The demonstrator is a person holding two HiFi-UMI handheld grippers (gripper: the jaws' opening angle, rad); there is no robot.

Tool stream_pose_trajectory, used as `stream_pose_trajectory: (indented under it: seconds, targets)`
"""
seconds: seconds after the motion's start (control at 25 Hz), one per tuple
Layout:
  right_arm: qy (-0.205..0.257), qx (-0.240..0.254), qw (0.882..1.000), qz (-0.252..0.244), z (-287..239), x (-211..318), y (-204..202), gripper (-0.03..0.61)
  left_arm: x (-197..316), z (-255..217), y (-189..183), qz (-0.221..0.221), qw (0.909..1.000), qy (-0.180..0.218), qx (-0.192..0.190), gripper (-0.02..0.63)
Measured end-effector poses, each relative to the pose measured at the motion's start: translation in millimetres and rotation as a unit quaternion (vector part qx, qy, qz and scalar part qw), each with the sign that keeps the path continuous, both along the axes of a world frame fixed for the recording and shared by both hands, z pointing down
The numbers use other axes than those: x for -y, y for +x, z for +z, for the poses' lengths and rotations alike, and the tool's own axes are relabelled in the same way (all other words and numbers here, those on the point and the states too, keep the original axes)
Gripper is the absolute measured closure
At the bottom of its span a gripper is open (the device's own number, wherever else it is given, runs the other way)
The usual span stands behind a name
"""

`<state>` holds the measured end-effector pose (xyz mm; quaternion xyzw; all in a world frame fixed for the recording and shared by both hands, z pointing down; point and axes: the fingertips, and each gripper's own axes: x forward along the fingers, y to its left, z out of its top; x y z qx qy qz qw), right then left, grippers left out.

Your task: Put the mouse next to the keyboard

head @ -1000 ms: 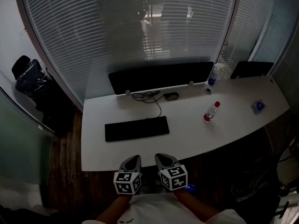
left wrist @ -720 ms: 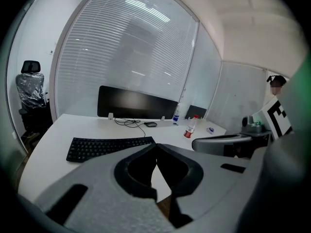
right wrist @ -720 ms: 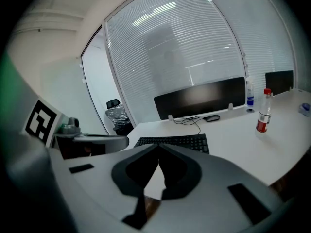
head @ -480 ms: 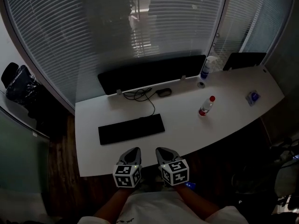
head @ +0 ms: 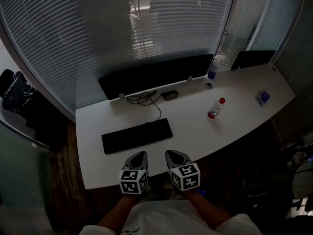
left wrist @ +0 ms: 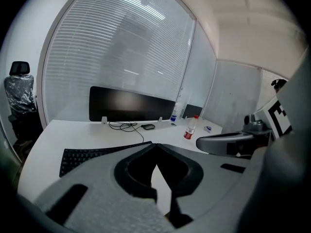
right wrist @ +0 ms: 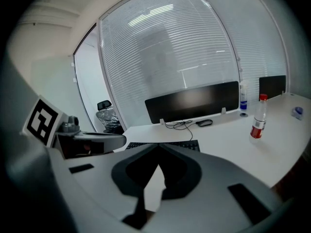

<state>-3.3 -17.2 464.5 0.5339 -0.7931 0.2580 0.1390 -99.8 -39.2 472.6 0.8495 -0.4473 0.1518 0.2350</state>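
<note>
The left gripper and right gripper were closed, empty; the small dark corded mouse lay beyond the flat black keyboard.

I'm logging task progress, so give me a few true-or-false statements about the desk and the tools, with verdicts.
1. The mouse lies beside the keyboard. False: it sits far back by the black panel, apart from the keyboard.
2. The left tool and the right tool are both shut and empty. True.
3. The red-capped bottle stands upright on the desk. True.
4. The spray bottle lies on its side. False: it stands upright at the panel's right end.
</note>
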Motion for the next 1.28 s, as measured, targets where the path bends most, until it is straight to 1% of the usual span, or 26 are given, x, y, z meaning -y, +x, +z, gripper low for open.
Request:
stream_pose_trajectory:
  seconds: [0.12, 0.24, 0.48, 0.64, 0.8, 1.0, 1.28]
  targets:
    - [0.001, -0.001, 1.000, 0.007, 0.9, 3.5, -0.3, 0.574, 5.5, -1.3, 0.0, 0.011, 0.9999, 0.007, 0.007, 0.608]
    - [0.003, 0.000, 1.000, 0.014, 1.6, 8.7, 4.2, 0.574, 11.3, 1.0, 3.8, 0.017, 0.9998, 0.005, 0.006, 0.609]
    - [0.002, 0.005, 1.000, 0.023, 1.8, 19.2, 28.3, 0.574, 18.2, 8.5, 23.3, 0.018, 0.9998, -0.006, 0.003, 0.608]
    - [0.011, 0.003, 1.000, 0.020, 0.7, 36.4, 49.8, 0.574, 39.0, 12.9, 35.4, 0.013, 0.9999, -0.001, 0.004, 0.608]
    - [0.016, -0.012, 0.999, 0.028, 3.7, 60.4, 64.8, 0.574, 64.8, 14.5, 37.5, 0.017, 0.9998, 0.001, 0.004, 0.609]
    - [0.007, -0.022, 0.999, 0.040, 15.1, 95.0, 79.2, 0.574, 98.3, 27.0, 39.8, 0.020, 0.9997, -0.009, 0.007, 0.607]
    - [-0.001, -0.030, 0.999, 0.043, 32.7, 140.4, 92.2, 0.574, 141.3, 42.5, 60.2, 0.030, 0.9995, -0.009, 0.010, 0.607]
